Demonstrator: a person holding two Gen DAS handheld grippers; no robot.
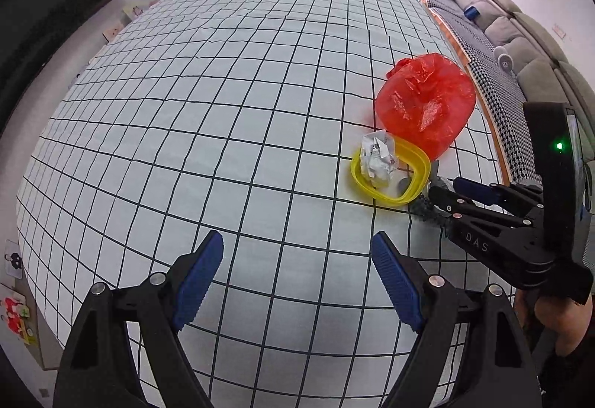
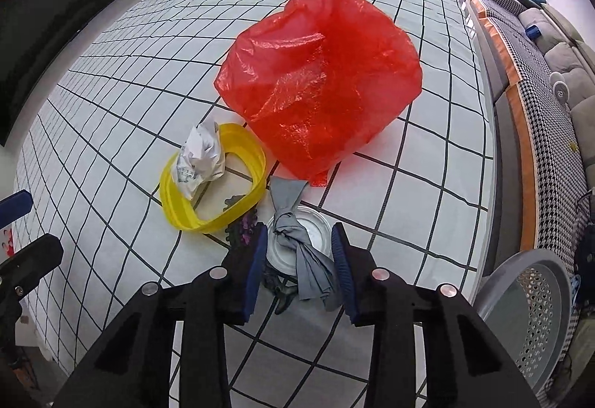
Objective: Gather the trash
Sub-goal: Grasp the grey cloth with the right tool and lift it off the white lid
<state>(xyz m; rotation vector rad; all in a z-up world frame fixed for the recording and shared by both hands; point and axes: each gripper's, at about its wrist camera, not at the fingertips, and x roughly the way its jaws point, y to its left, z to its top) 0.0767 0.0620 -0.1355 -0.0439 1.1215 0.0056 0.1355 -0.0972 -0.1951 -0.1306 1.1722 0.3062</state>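
Note:
A red plastic bag (image 2: 319, 80) lies puffed up on the grid-patterned table (image 2: 111, 80); it also shows in the left wrist view (image 1: 425, 103). A yellow ring (image 2: 212, 181) holds crumpled white paper (image 2: 200, 158); both show in the left wrist view, ring (image 1: 390, 173) and paper (image 1: 377, 157). My right gripper (image 2: 299, 266) is part-closed around a round metal lid (image 2: 312, 240) with a grey rag (image 2: 308, 251) draped over it; a dark purple scrap (image 2: 243, 225) lies by its left finger. My left gripper (image 1: 297, 281) is open and empty over bare table.
A grey perforated basket (image 2: 531, 304) stands off the table's near right edge. A sofa (image 1: 520, 47) with a houndstooth cover runs along the right side. The right gripper's body (image 1: 513, 222) shows in the left wrist view at right.

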